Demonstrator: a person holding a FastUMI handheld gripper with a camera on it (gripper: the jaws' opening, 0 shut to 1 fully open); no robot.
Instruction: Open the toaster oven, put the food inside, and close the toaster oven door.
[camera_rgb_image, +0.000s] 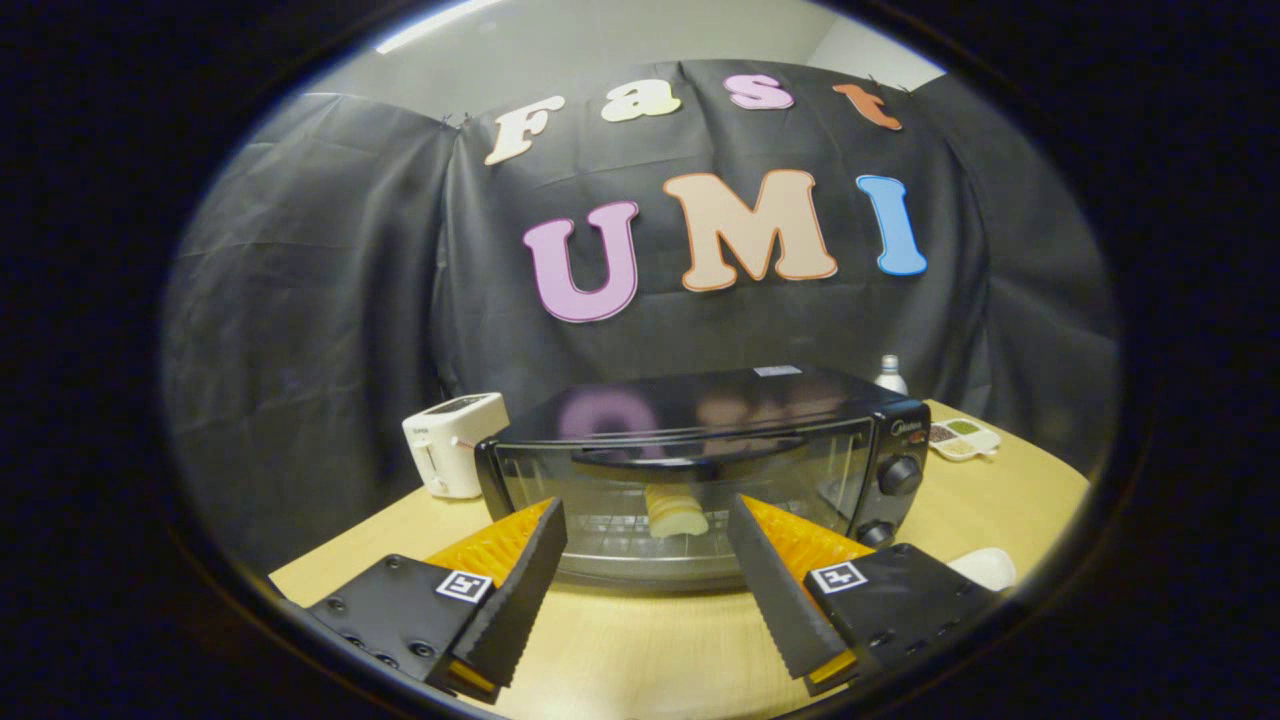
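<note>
A black toaster oven stands on the wooden table just beyond my fingers. Its glass door is closed, with the handle running across the top. Through the glass I see a pale piece of food resting on the wire rack inside. Two knobs sit on the oven's right panel. My gripper is open, with nothing between its fingers, and is held a short way in front of the door without touching it.
A white pop-up toaster stands left of the oven. Behind the oven on the right are a small bottle and a flat tray of seasonings. A white object lies on the table beside my right finger.
</note>
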